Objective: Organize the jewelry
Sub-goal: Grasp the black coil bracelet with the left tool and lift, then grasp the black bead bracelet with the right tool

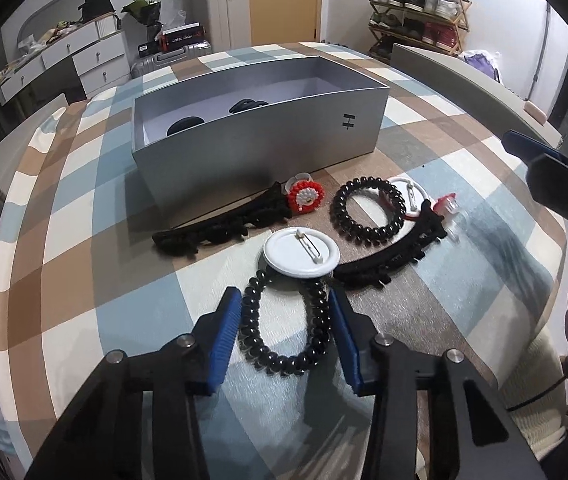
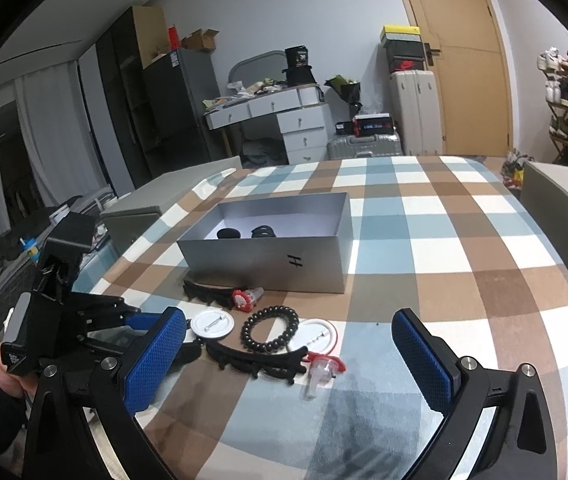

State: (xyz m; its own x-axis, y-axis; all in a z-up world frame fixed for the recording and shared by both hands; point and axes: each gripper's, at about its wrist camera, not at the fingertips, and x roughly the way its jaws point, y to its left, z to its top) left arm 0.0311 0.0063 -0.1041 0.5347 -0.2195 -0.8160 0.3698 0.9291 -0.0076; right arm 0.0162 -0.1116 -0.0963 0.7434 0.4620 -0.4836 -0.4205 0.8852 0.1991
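Black coil tie [image 1: 284,320] is lying on the checked cloth [image 1: 84,280], squeezed between the blue pads [image 1: 226,336] of the left gripper [image 1: 284,304], which are pressing on its two sides so the loop is bulging long and narrow. Its far end is sitting under the rim of a white pin badge [image 1: 301,254] lying pin side up. Beyond the badge, a second coil tie [image 1: 367,208] is resting round and loose, partly covering another white badge [image 1: 409,192]. A black claw clip [image 1: 395,256] is curving along the right of the near badge, with a small red and clear piece [image 1: 445,204] at its far end. Another black clip [image 1: 224,220] is lying against the front of the grey box [image 1: 260,148], a red and white beaded ring [image 1: 305,198] touching its tip.

The box is standing open on the cloth behind the jewelry, and two dark round pieces [image 1: 186,124] are sitting inside near its left end.

The right gripper [image 2: 287,356] is hanging above the near edge of the cloth with its fingers [image 2: 423,356] spread wide and nothing between them. A hand [image 2: 8,376] is gripping the left tool's handle at the right view's left edge.
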